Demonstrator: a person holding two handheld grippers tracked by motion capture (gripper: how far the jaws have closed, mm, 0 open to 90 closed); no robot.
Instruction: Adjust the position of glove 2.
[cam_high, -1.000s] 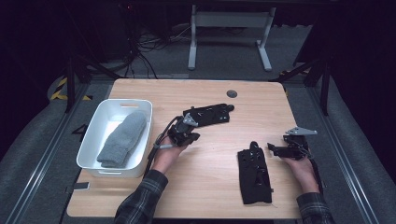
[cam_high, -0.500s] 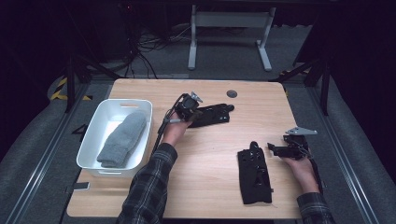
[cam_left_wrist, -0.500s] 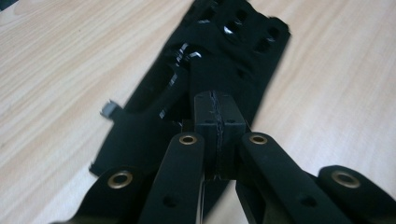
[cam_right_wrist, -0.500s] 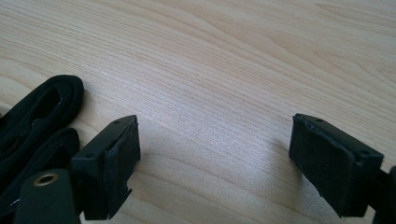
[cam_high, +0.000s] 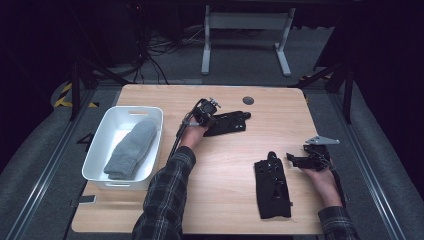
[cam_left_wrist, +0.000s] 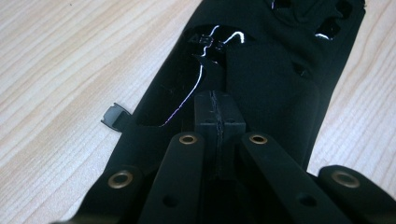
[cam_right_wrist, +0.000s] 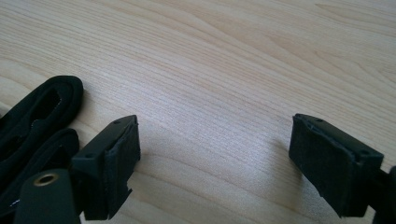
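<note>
Two black gloves lie on the wooden table. Over the far glove (cam_high: 227, 122) (cam_left_wrist: 261, 70), my left gripper (cam_high: 212, 117) (cam_left_wrist: 219, 105) is shut, pads pressed flat together and tips low over the cuff; I cannot tell whether any fabric is pinched. The near glove (cam_high: 271, 189) (cam_right_wrist: 32, 121) lies flat at the front right. Just to its right, my right gripper (cam_high: 295, 159) (cam_right_wrist: 215, 149) stands open above bare wood, jaws wide apart with nothing between them.
A white bin (cam_high: 98, 162) at the left holds a grey knitted mitten (cam_high: 131, 148). A small dark round cap (cam_high: 248, 100) sits near the table's far edge (cam_high: 210, 87). Bare wood lies between the two gloves.
My left hand has moved away from the bin's side toward the far edge and come down onto the far glove. The right gripper has stayed where it was.
</note>
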